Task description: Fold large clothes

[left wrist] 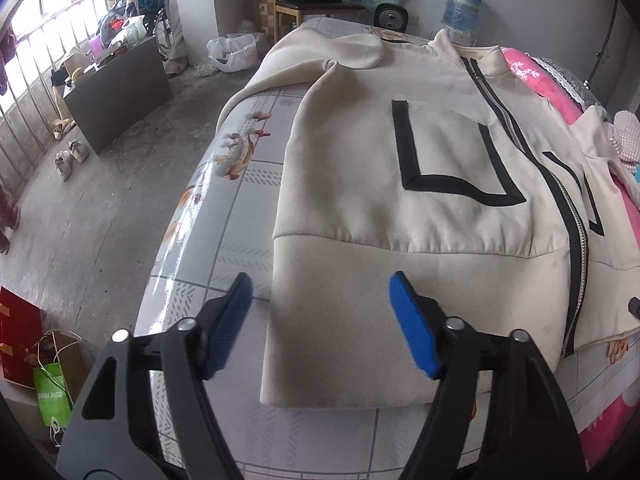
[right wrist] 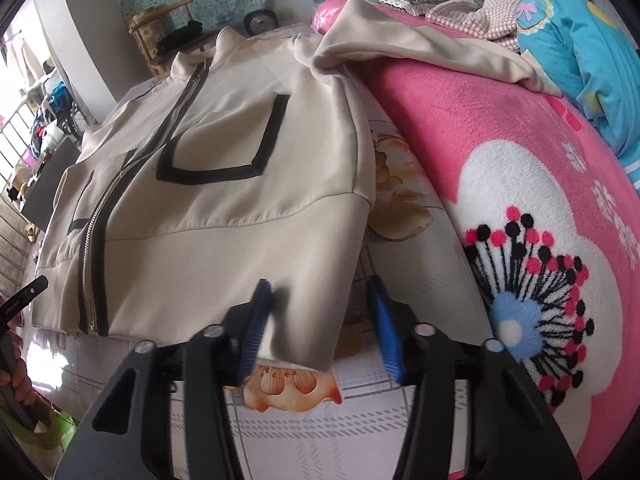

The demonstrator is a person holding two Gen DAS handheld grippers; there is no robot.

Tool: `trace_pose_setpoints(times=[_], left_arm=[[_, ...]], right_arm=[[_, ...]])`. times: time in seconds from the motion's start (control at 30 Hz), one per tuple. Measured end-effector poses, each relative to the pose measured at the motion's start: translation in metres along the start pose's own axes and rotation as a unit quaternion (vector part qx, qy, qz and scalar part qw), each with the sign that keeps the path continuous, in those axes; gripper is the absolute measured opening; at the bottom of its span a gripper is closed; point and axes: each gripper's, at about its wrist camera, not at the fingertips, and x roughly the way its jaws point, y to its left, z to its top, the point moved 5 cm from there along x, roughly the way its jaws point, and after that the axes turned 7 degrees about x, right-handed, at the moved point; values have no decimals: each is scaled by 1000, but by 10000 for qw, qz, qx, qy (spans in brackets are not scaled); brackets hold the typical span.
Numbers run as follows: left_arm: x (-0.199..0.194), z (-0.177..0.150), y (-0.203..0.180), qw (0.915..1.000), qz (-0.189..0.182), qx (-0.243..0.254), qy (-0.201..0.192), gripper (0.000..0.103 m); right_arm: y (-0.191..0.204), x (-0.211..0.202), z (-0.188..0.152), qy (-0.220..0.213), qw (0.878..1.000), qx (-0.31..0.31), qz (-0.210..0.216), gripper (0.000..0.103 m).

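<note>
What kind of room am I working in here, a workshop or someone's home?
Most likely a lived-in bedroom at home. The cream jacket lies on a bed with a pink blanket beside it, a wooden chair stands against the wall, and shoes sit on the bare floor.

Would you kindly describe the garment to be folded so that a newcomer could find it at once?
Start at the bed with the glossy floral cover; beside the pink fleece blanket lies the cream zip-up jacket, spread flat with its front up. A dark-edged zipper runs down its middle and black angular stripes mark each chest panel, unlike the patterned bedding around it.
</note>
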Motion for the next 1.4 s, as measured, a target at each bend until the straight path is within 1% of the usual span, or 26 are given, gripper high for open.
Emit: trace_pose_setpoints(times=[0.03, 0.07, 0.1, 0.13, 0.2, 0.23, 0.27, 0.33, 0.47, 0.53, 0.57, 0.67, 0.77, 0.83, 0.97, 1.03, 1.07, 1.1, 1.13, 1.17, 1.2, 1.23, 1.27, 1.33, 1.37, 1.4], left_arm=[[1, 0, 2, 10000, 26, -54, -5, 51], [1, 0, 4, 10000, 35, -60, -31, 44], [0, 1, 4, 10000, 30, -43, -57, 40], [0, 2, 4, 10000, 6, -29, -70, 31], [0, 3, 4, 9999, 83, -6, -98, 22], [-1, 4, 5, 9998, 133, 23, -116, 14], [-2, 5, 5, 9998, 148, 30, -139, 8], [-7, 8, 6, 9997, 90, 22, -225, 5], [-32, 13, 4, 9982, 98, 224, -549, 4], [-48, 13, 2, 9972, 3, 310, -675, 4], [-55, 12, 0, 9968, -47, 337, -725, 4], [-74, 4, -3, 9959, -90, 442, -780, 4], [-91, -13, -5, 9954, -74, 536, -787, 4], [-102, -26, -3, 9957, -74, 551, -740, 4], [-120, -63, 4, 9973, -77, 516, -511, 4], [-120, -81, 6, 9982, -71, 497, -323, 4], [-116, -90, 7, 9985, -122, 490, -190, 5], [-113, -97, 7, 9985, -204, 503, -98, 5], [-110, -101, 7, 9983, -253, 520, -9, 8], [-110, -104, 10, 9984, -200, 533, 23, 9], [-114, -103, 12, 9982, -139, 573, -48, 9], [-119, -100, 14, 9979, -104, 621, -141, 11], [-126, -96, 17, 9974, -45, 666, -276, 18], [-139, -83, 19, 9959, -25, 708, -562, 26], [-142, -77, 17, 9951, -56, 721, -669, 28], [-143, -68, 13, 9943, -108, 734, -764, 32]], right_arm=[[1, 2, 0, 17, 10000, -25, 22, 31], [2, 4, 0, 29, 10000, -60, 25, 26], [2, 5, -1, 37, 9999, -91, 33, 19], [4, 5, 0, 26, 9999, -129, 31, 15], [6, 3, 1, -52, 9998, -186, 41, 9], [7, 0, 3, -93, 9997, -191, 77, 7], [8, -3, 5, -135, 9997, -201, 106, 7], [8, -13, 11, -255, 9993, -230, 143, 6], [6, -36, 21, -489, 9981, -290, 219, 6], [5, -41, 22, -533, 9979, -310, 216, 6], [3, -51, 22, -616, 9973, -365, 185, 6], [-3, -65, 17, -664, 9969, -406, 131, 6], [-11, -76, 3, -592, 9973, -436, 83, 6], [-14, -85, -8, -527, 9975, -477, 18, 6], [-24, -101, -32, -370, 9979, -513, -98, 6], [-29, -98, -46, -183, 9977, -596, -270, 6], [-31, -95, -52, -101, 9967, -670, -450, 8], [-34, -92, -56, -80, 9951, -725, -661, 12], [-37, -92, -59, -85, 9929, -775, -904, 17], [-40, -95, -59, -141, 9897, -816, -1166, 18], [-42, -99, -58, -209, 9877, -826, -1315, 21], [-43, -105, -54, -306, 9865, -803, -1391, 28], [-43, -114, -51, -436, 9859, -774, -1421, 32], [-38, -130, -42, -749, 9848, -792, -1352, 47], [-30, -135, -37, -895, 9850, -865, -1196, 49], [-23, -136, -32, -968, 9857, -931, -1020, 52]])
